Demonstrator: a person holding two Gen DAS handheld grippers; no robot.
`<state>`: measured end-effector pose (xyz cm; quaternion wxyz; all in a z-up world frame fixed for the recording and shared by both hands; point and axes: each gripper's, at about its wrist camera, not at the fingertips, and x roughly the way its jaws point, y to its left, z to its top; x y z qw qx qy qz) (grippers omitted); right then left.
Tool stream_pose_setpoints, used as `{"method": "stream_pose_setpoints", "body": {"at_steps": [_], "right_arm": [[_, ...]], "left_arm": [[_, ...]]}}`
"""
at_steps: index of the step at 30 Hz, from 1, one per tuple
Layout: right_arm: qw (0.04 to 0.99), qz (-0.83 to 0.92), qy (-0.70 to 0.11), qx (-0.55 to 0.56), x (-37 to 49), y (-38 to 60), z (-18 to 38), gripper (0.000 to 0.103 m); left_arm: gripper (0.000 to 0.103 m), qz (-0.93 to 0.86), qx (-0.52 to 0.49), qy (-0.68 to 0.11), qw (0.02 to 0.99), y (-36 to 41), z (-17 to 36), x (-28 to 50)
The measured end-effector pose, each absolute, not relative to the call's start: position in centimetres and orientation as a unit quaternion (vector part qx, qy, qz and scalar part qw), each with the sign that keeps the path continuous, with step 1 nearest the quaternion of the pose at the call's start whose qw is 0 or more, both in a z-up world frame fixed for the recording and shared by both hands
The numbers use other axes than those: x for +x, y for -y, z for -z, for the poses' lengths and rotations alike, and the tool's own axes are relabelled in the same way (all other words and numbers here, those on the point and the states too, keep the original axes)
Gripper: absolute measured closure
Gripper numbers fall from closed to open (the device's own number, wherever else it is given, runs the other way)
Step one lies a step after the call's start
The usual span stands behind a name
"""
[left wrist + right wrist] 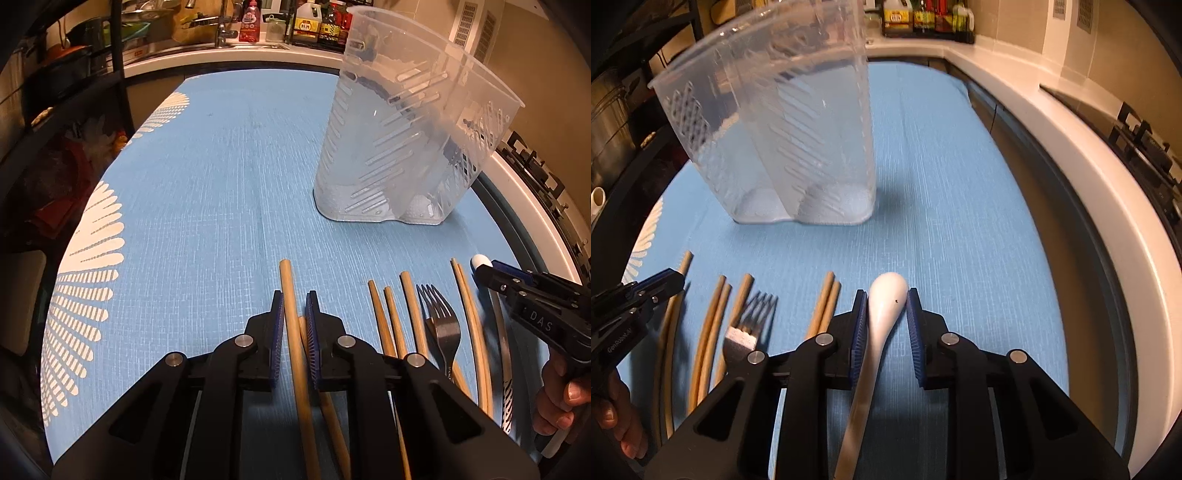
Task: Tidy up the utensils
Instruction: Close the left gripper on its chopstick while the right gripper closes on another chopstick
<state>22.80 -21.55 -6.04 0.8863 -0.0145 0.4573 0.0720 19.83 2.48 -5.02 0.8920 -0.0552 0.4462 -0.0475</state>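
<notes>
- Left gripper [294,314] — jaws narrow, pinched on one wooden chopstick [291,321]; whether it is lifted off the mat cannot be told.
- Right gripper [886,314] — jaws set around a white spoon [882,314]; left pad touches its neck, the right pad's contact is not clear, so a firm grip cannot be confirmed.
- Between the grippers — the remaining chopsticks [391,325] and a metal fork [443,325], lying in a row on the blue mat [221,184].
- Clear slotted utensil holder [402,144] — upright beyond the row, well apart from it; it appears empty.
- Progress, as judged: early. Nothing sorted yet; two pieces in hand, every other piece left to be moved.
</notes>
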Motion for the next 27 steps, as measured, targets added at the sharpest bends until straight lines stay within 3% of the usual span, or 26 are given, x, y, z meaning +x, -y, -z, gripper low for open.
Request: {"method": "stream_pose_setpoints", "body": {"at_steps": [5, 15, 19, 20, 22, 23, 27], "right_arm": [[0.899, -0.118, -0.42, -0.027, 21.3, 19.6, 4.4, 0.08], [0.879, -0.113, -0.463, -0.017, 22.3, 19.5, 6.3, 0.081], [0.9, -0.127, -0.415, -0.031, 20.9, 18.6, 4.2, 0.081], [0.896, -0.135, -0.421, -0.03, 20.9, 18.4, 4.3, 0.082], [0.881, -0.144, -0.449, -0.022, 21.2, 18.4, 5.2, 0.094], [0.876, -0.14, -0.462, -0.017, 21.4, 18.5, 5.6, 0.095], [0.864, -0.128, -0.488, 0.007, 22.2, 19.5, 6.5, 0.097]], "left_arm": [[0.091, 0.047, -0.062, -0.446, 0.892, -3.0, 4.8, 19.8], [0.09, 0.041, -0.064, -0.446, 0.892, -3.4, 4.6, 19.9], [0.09, 0.041, -0.073, -0.448, 0.89, -3.7, 4.5, 20.0], [0.09, 0.044, -0.07, -0.446, 0.891, -3.6, 4.4, 19.9], [0.092, 0.045, -0.069, -0.444, 0.892, -3.5, 4.4, 19.7], [0.096, 0.044, -0.071, -0.446, 0.891, -3.6, 4.5, 19.7], [0.096, 0.043, -0.078, -0.454, 0.887, -4.0, 4.7, 19.9]]}}
